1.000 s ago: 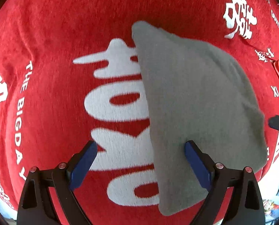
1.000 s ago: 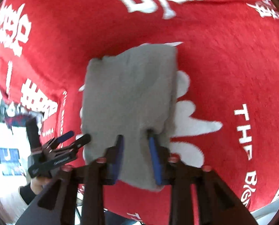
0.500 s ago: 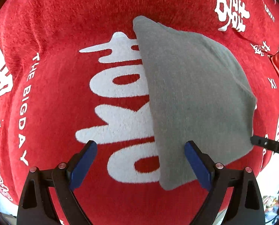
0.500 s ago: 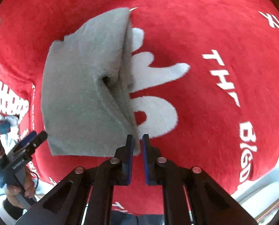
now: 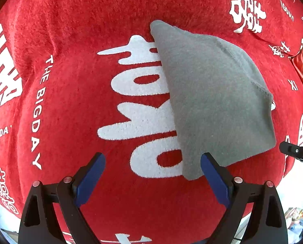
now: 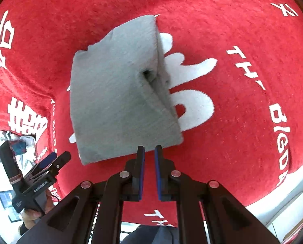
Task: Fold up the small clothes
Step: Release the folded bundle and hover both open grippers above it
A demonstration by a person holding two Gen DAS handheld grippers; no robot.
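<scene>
A small grey cloth (image 5: pixel 214 101) lies folded on a red blanket (image 5: pixel 74 30) that carries white characters and the words "THE BIGDAY". In the right wrist view the grey cloth (image 6: pixel 119 93) shows a doubled edge on its right side, with a small dark opening between the layers, and its near edge ends just in front of the right gripper (image 6: pixel 149 152). The blue pads of this gripper stand almost together, with only a narrow gap and nothing between them; they have closed within the last second and do not hold the cloth. The left gripper (image 5: pixel 151 162) hangs above the blanket with its blue fingers (image 5: pixel 90 174) spread wide and empty; the near corner of the cloth lies just beside its right finger, below it. In the right wrist view the left gripper (image 6: pixel 53 160) appears at the lower left, off the blanket edge, held by a hand (image 6: pixel 32 216).
</scene>
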